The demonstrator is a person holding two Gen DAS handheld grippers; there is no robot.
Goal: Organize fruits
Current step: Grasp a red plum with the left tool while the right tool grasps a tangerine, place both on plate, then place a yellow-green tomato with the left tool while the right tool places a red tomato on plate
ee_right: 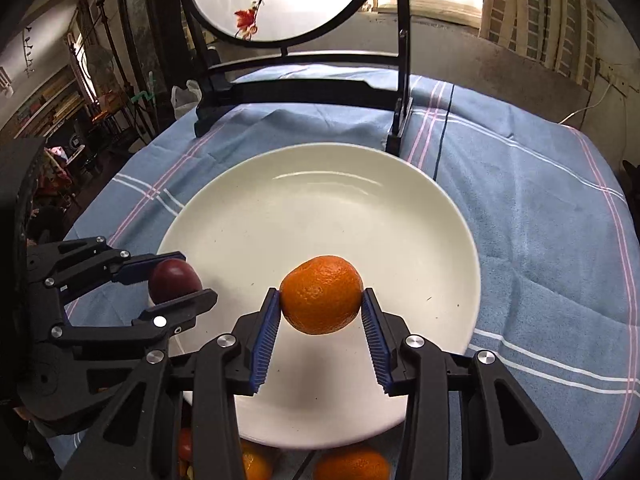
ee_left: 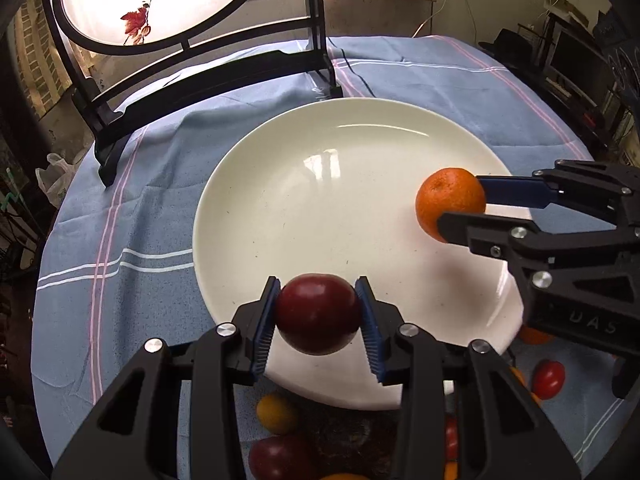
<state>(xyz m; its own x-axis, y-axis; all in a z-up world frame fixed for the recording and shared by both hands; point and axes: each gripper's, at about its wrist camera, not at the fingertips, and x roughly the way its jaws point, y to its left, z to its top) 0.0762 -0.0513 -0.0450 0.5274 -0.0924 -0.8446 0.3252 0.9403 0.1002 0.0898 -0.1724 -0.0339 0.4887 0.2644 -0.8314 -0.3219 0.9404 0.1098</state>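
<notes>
above plate (ee_left: 360, 152) | left jaws clamp plum (ee_left: 318, 314) | right jaws clamp orange (ee_right: 322, 294)

Left gripper (ee_left: 318, 314): matte black moulded body with two fingers, each lined on its inner face with a ribbed blue pad (ee_left: 264, 332). Round silver screw heads (ee_left: 226, 329) mark the linkage pivots, and the arms behind the fingers carry triangular cut-outs. Right gripper (ee_right: 322, 300): same build, black fingers with ribbed blue pads (ee_right: 376, 340) and silver screws (ee_right: 415, 341). Seen from the left, its side shows faint raised lettering (ee_left: 592, 325), too dim to read fully.
</notes>
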